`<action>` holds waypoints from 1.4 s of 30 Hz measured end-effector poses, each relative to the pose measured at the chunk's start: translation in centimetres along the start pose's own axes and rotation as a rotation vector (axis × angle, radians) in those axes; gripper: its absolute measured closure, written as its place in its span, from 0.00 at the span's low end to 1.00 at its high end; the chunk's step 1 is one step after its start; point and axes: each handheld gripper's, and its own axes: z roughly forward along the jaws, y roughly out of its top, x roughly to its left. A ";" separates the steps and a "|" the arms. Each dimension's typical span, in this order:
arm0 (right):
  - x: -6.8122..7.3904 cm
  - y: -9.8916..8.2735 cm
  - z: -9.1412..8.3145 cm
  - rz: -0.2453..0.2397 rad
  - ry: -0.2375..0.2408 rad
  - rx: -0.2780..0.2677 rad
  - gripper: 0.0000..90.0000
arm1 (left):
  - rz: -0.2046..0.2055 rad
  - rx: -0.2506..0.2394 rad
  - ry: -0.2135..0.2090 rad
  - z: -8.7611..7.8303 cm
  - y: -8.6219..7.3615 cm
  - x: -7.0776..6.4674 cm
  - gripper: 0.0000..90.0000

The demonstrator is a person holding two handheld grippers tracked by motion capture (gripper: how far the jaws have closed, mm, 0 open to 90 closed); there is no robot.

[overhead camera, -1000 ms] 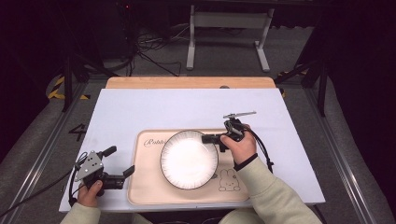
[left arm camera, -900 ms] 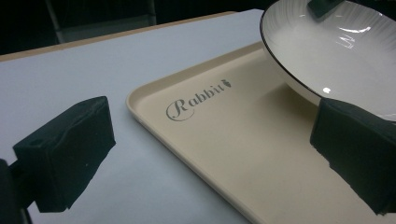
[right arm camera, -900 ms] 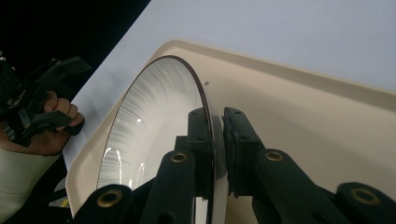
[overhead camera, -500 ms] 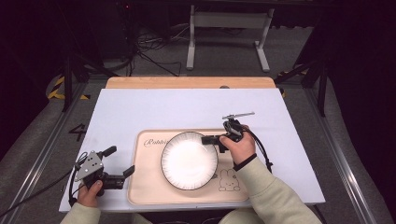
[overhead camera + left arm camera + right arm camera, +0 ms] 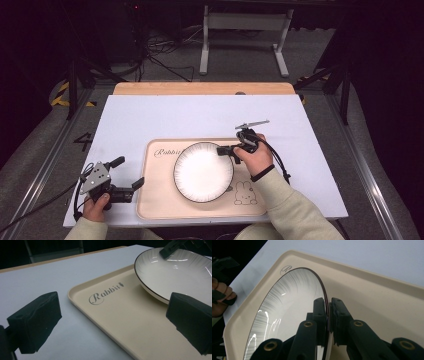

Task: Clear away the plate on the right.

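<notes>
Right gripper (image 5: 328, 315) pinches the rim of the white ceramic plate (image 5: 202, 171) on the beige tray (image 5: 155, 200), likely stiff, slick, breakable; left gripper (image 5: 129, 176) gapes wide, empty.

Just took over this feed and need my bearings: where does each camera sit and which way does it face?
High view: above the person's side, facing down on tray; both forearms show.
Left gripper view: on left gripper, facing tray and plate; open jaws show.
Right gripper view: on right gripper, jaws clamping plate rim.
All share plate and tray.
</notes>
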 end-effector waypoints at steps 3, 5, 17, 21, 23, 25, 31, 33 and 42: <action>-0.3 0.0 0.2 0.005 -0.004 0.007 0.89 | 0.000 0.000 0.000 0.0 0.0 0.0 0.00; -0.4 -0.1 0.3 0.006 -0.007 0.013 0.86 | 0.000 0.000 0.000 0.0 0.0 0.0 0.00; -1.0 -0.4 1.0 -0.002 -0.034 0.054 0.77 | -0.001 0.000 0.000 0.0 0.0 0.0 0.00; -1.2 -0.4 1.1 -0.003 -0.039 0.062 0.76 | -0.001 0.000 -0.001 0.0 0.0 0.0 0.00; -1.2 -0.5 1.2 -0.006 -0.040 0.070 0.73 | 0.000 0.000 -0.001 0.0 0.0 0.0 0.00; -1.2 -0.5 1.3 -0.021 -0.043 0.071 0.71 | -0.001 -0.001 -0.001 0.0 0.0 0.0 0.00; -1.0 -0.5 1.1 -0.053 -0.044 0.031 0.64 | 0.000 0.000 -0.001 0.0 0.0 0.0 0.00; -1.0 -0.5 0.9 -0.065 -0.047 0.018 0.61 | 0.004 0.001 -0.002 0.0 0.0 0.1 0.00; 0.1 -0.5 -0.1 -0.225 -0.117 -0.060 0.48 | 0.002 0.000 -0.003 0.0 0.0 0.1 0.00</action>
